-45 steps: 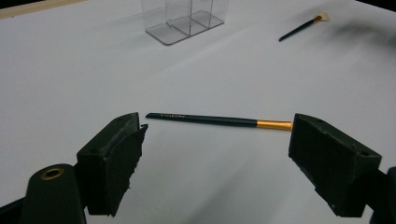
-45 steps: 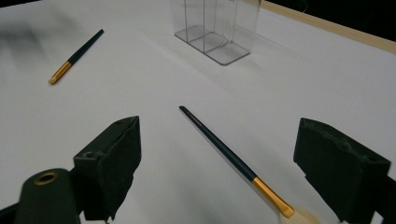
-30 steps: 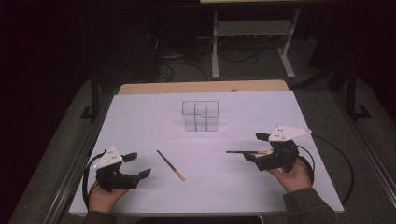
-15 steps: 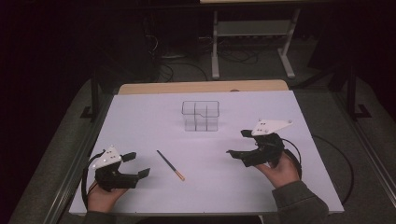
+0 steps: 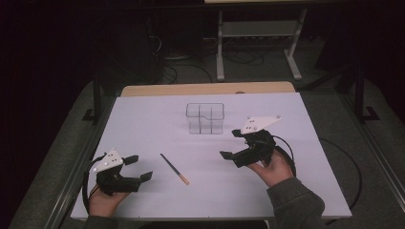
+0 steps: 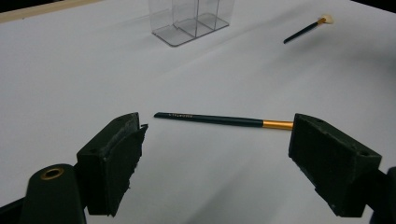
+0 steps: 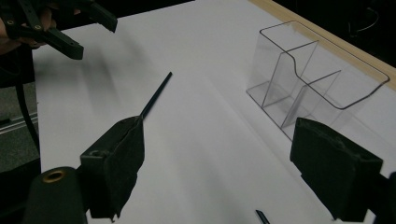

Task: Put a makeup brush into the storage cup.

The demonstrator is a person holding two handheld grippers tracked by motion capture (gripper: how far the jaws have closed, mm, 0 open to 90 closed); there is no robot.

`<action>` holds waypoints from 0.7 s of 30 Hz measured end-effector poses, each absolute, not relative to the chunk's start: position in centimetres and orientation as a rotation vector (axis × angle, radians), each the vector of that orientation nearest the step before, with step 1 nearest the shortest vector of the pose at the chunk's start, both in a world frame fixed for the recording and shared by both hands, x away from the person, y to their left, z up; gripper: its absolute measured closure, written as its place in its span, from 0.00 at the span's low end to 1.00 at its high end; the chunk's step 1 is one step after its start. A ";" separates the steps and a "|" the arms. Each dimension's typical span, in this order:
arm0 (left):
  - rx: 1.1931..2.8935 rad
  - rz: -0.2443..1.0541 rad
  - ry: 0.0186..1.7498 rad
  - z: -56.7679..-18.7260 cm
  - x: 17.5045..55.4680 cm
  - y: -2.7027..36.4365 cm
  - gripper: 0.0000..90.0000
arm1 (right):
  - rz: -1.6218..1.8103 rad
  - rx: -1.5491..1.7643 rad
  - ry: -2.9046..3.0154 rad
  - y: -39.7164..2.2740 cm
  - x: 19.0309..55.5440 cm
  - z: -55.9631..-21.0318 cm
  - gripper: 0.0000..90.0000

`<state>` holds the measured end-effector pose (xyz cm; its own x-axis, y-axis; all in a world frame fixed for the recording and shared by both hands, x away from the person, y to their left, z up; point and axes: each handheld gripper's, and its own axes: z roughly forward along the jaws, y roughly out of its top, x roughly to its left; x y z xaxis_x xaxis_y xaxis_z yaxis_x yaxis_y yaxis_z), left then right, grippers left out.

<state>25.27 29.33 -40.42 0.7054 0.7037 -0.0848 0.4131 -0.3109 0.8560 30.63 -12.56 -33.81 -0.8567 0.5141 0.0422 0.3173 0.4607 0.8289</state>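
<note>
White sheeting covers the table (image 5: 143, 119) where a person works with a handheld gripper in each hand. A slim dark brush (image 5: 173, 168) with a gold ferrule lies flat at mid-table, just beside the left gripper (image 5: 141, 167) and well short of the clear organizer (image 5: 205, 118) at the far centre. The left gripper's jaws are spread wide and grasp nothing, with the brush lying across the gap ahead of them in the left gripper view. The right gripper (image 5: 230, 144), near the organizer, is also parted and empty. A second brush (image 6: 303, 31) shows close under it, though whether it rests on the sheet is hard to tell. The likely trouble is the pickup. A thin handle flat on a smooth surface could skid or roll away if the jaws close too high. A pinch near one end would probably let the brush swing and miss a compartment. The organizer looks light, so a nudge from a jaw or a brush tip catching its rim could push it along or tip it over
</note>
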 end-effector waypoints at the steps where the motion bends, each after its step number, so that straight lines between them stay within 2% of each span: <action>1: 1.952 0.383 0.854 -40.4 25.3 29.4 0.19 | 1.347 0.729 2.503 -12.4 30.7 -33.7 0.19; 21: 1.946 0.385 0.854 -40.4 25.3 29.4 0.19 | 1.330 0.712 2.558 -9.6 31.5 -32.8 0.21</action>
<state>25.27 29.40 -40.40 0.7075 0.7023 -0.0786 0.4058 -0.3127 0.8588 31.54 -9.62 -32.81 -0.8712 0.4865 0.0660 0.3336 0.4879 0.8067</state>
